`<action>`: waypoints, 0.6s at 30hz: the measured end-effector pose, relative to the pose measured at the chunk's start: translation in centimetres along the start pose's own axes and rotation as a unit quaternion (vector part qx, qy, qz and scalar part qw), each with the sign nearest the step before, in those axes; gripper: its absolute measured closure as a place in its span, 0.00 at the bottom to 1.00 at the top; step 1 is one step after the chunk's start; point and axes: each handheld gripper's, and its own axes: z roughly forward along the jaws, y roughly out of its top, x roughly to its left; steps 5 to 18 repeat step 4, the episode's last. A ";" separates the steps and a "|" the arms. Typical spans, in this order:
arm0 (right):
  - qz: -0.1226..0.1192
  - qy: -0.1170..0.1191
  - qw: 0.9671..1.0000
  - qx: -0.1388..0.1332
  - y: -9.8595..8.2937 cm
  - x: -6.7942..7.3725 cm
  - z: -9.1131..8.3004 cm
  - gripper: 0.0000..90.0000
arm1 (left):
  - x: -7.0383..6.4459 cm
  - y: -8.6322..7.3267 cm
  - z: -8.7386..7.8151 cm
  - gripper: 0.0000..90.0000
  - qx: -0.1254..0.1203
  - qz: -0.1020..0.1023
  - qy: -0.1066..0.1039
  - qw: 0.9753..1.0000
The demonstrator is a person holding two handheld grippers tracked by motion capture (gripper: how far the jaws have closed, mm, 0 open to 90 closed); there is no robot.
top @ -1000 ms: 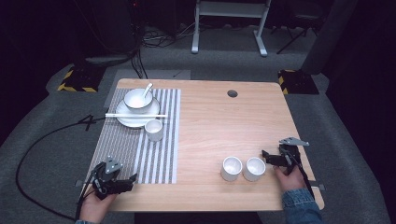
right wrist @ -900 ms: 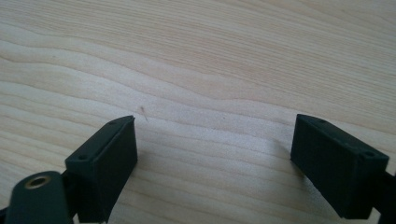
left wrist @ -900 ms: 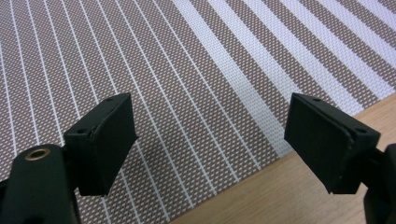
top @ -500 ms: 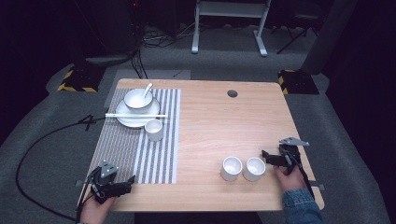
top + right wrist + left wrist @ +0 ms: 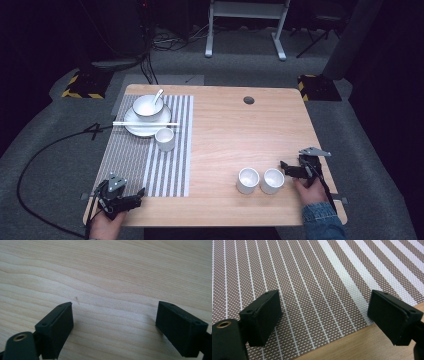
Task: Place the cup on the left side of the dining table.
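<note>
Near the front edge of the tabletop, toward its right corner, 2 empty white cups (image 5: pixel 260 180) stand side by side, and the right gripper (image 5: pixel 288 169) is just beside them with jaws wide apart, holding nothing. The left gripper (image 5: pixel 134 198) is also wide open and empty, over the front edge of the striped placemat (image 5: pixel 165 165). At the mat's far end 1 plate (image 5: pixel 136 128) carries 1 bowl (image 5: pixel 145 107) with 1 spoon (image 5: pixel 158 95) in it, 1 pair of chopsticks (image 5: pixel 145 123) lies across the plate, and a third cup (image 5: pixel 165 139) stands just beside.

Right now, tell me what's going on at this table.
A person sits at a wooden table with a gripper in each hand. The left gripper hangs open over the near edge of a striped placemat, holding nothing. The right gripper is open too, low over bare wood beside two white cups at the near right, not touching them. On the placemat's far end sit a plate with a bowl and spoon, chopsticks and a third cup.
</note>
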 end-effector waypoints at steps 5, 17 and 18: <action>0.000 0.000 1.000 0.000 0.0 0.0 0.0 0.16 | 0.0 0.0 0.0 0.14 0.000 0.000 0.000 1.000; 0.000 0.000 1.000 0.000 0.0 0.0 0.0 0.16 | 0.0 0.0 0.0 0.14 0.000 0.000 0.000 1.000; 0.000 0.000 1.000 0.000 0.0 0.0 0.0 0.16 | 0.0 0.0 0.0 0.14 0.000 0.000 0.000 1.000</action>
